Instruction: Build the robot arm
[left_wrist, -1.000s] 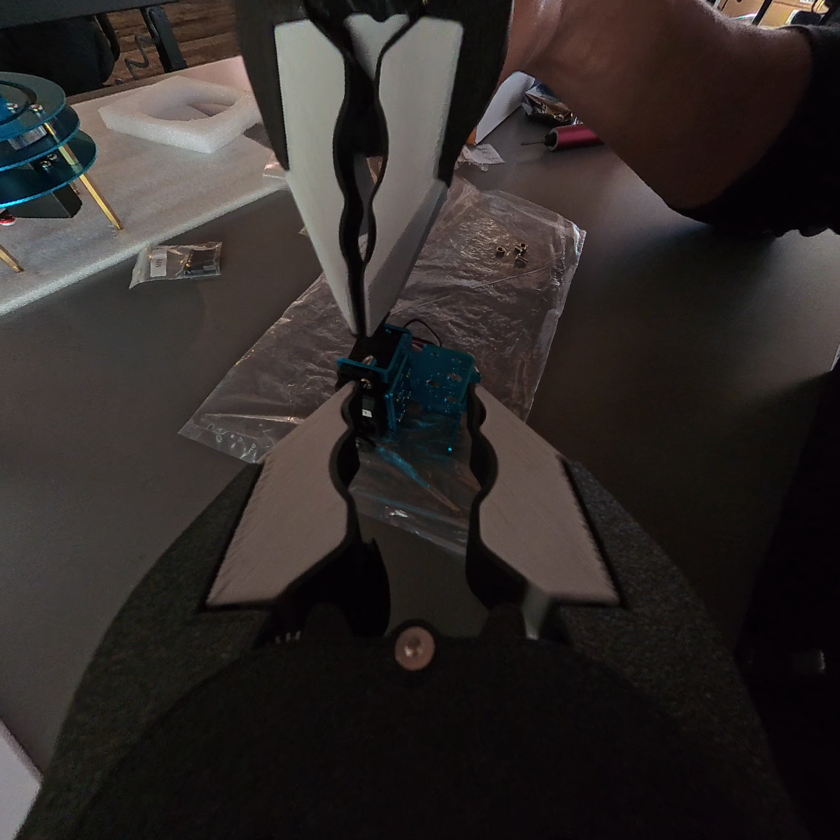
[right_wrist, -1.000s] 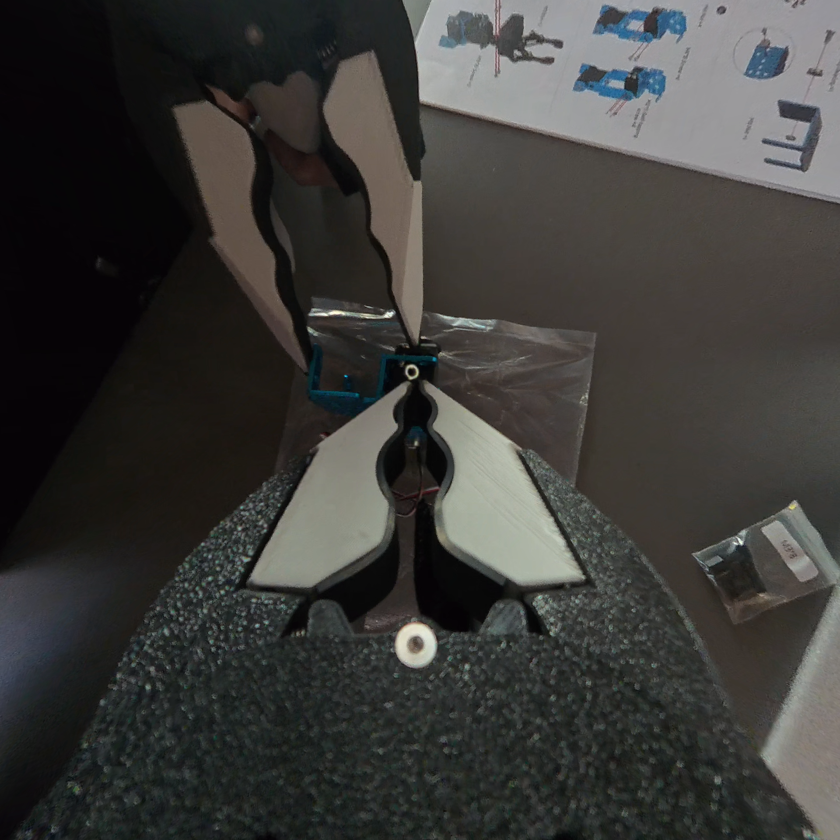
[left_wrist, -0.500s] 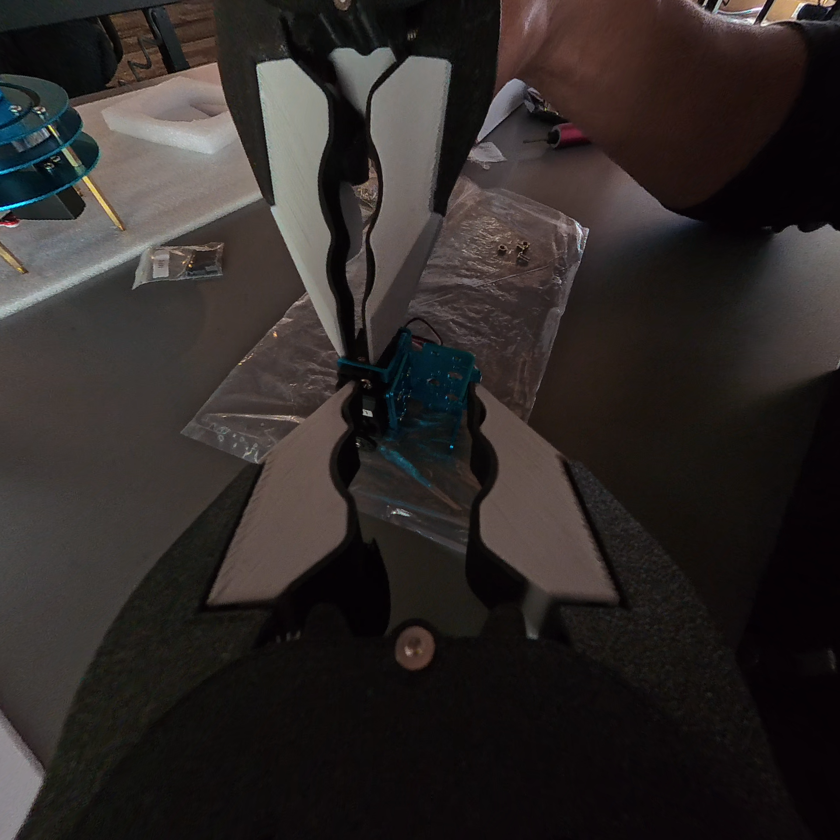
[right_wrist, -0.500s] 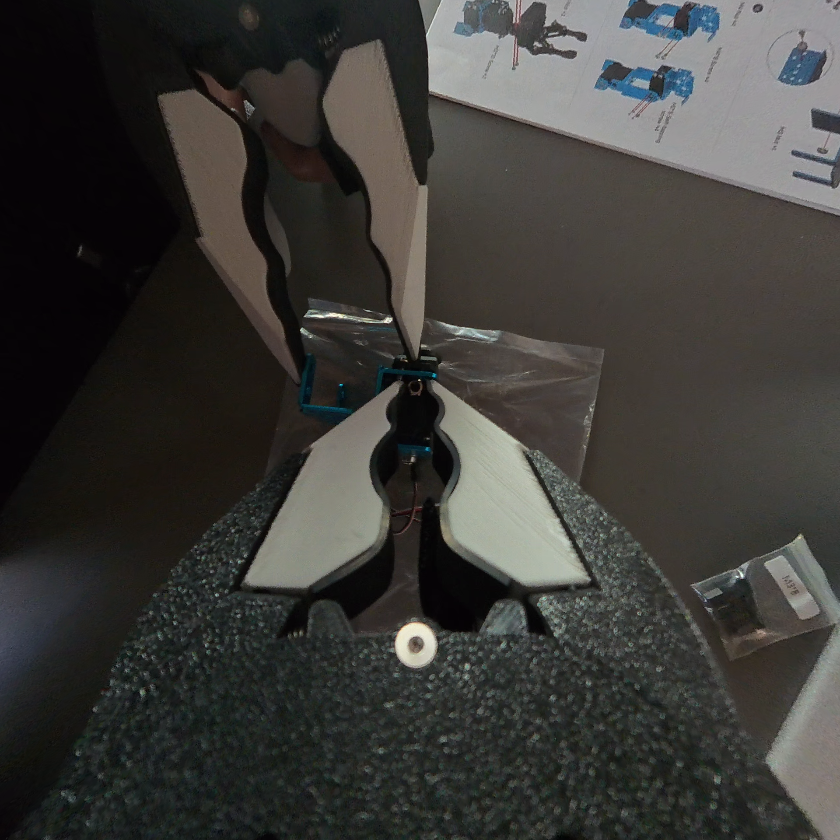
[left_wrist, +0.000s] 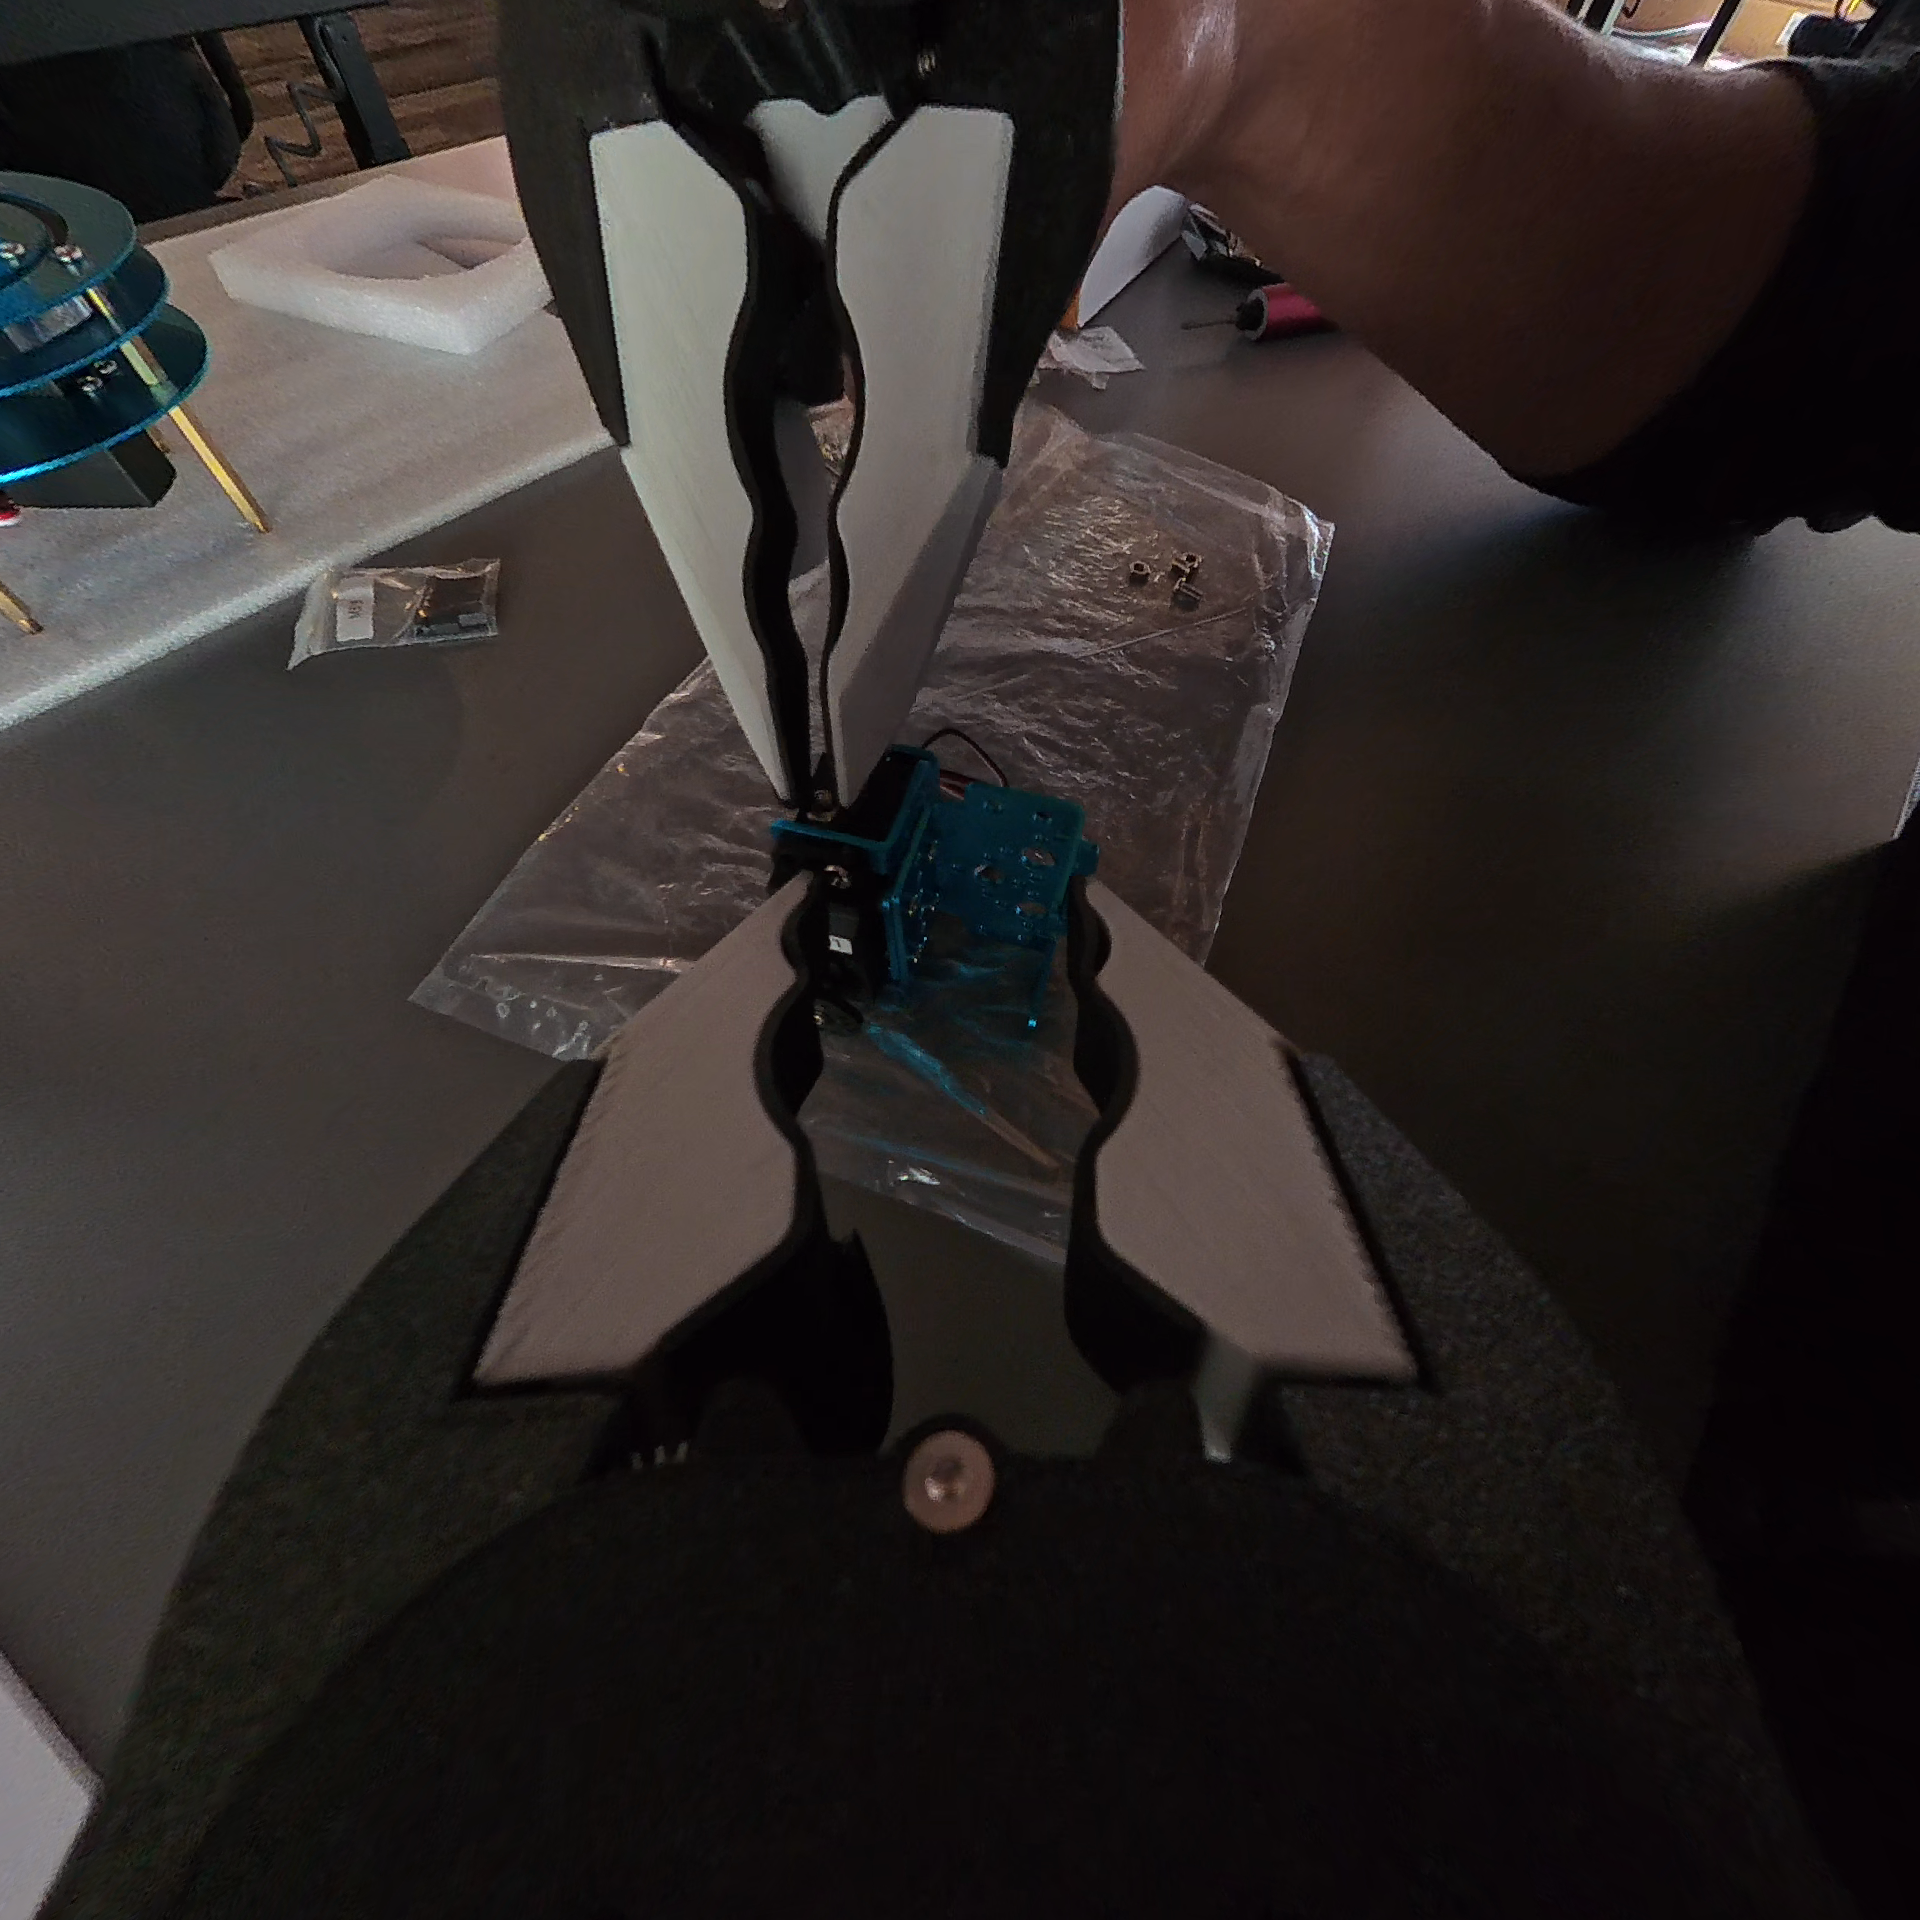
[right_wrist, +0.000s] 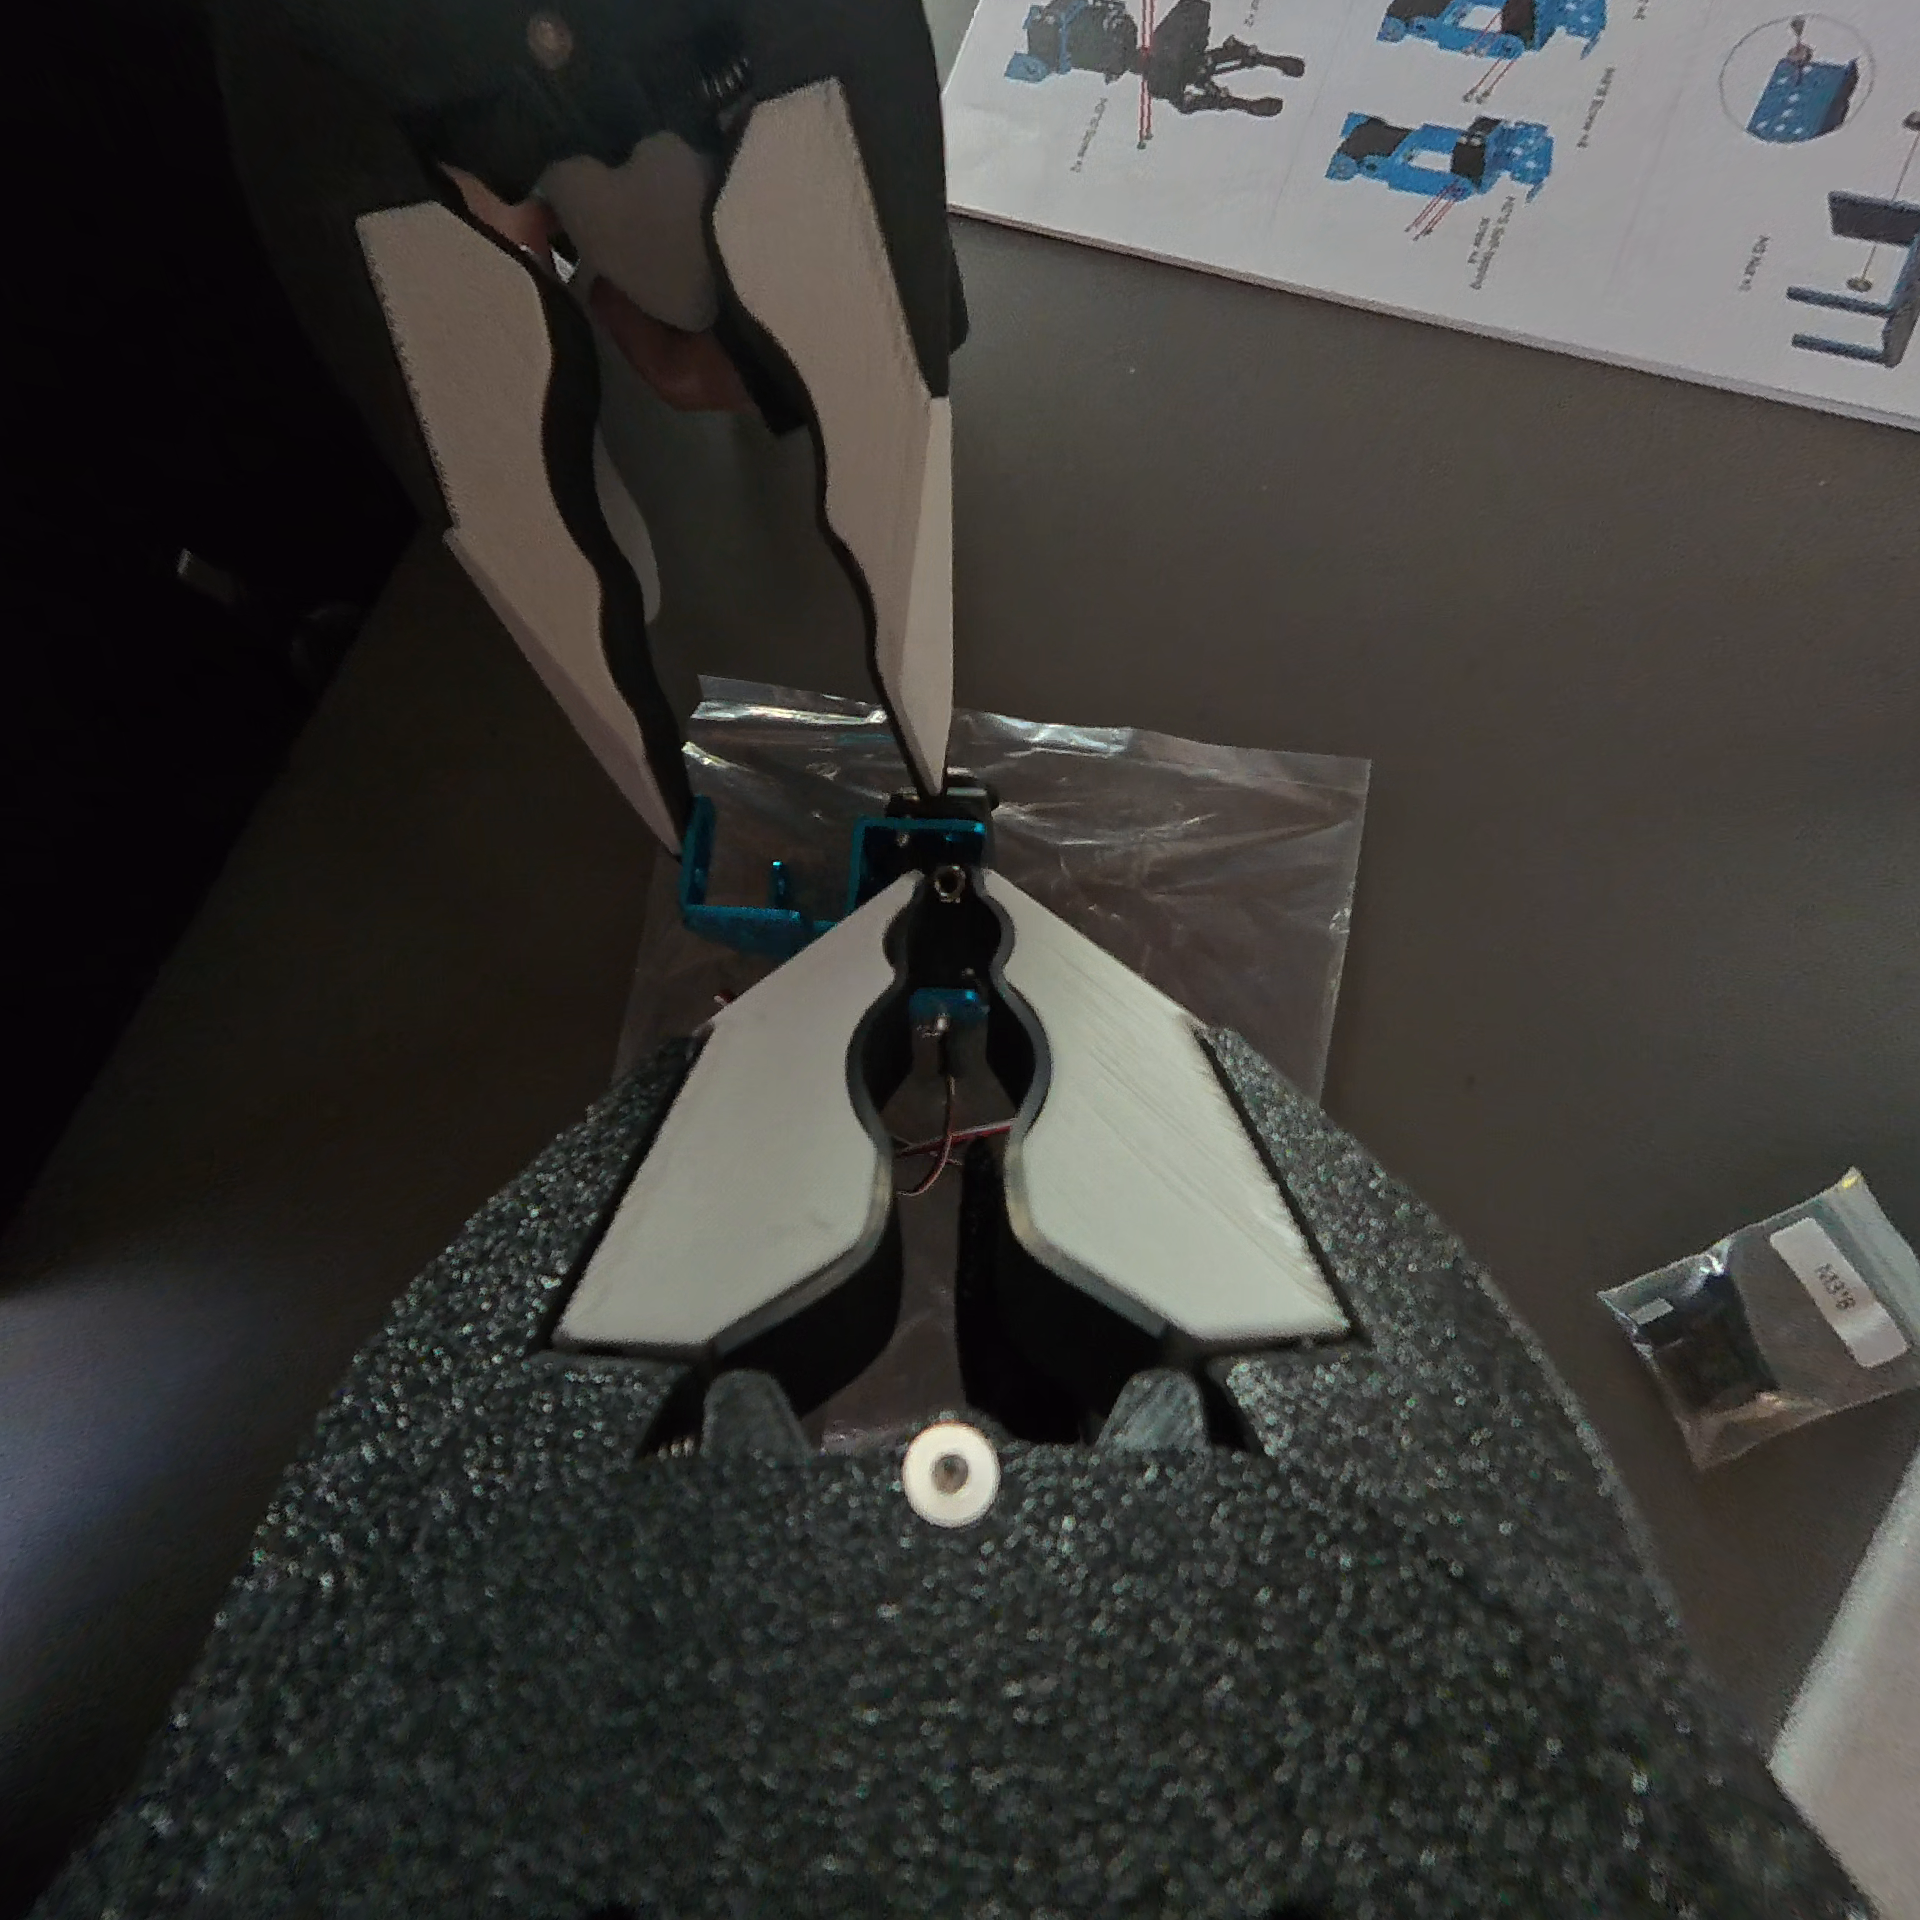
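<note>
While both claws grip the blue bracket (left_wrist: 977, 883), a parts bag (right_wrist: 1766, 1340) lies nearby.

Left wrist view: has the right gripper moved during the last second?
Yes. Against the clear plastic bag, which stays put in this view, the right gripper has come slightly lower, closer to the blue bracket assembly.
</note>
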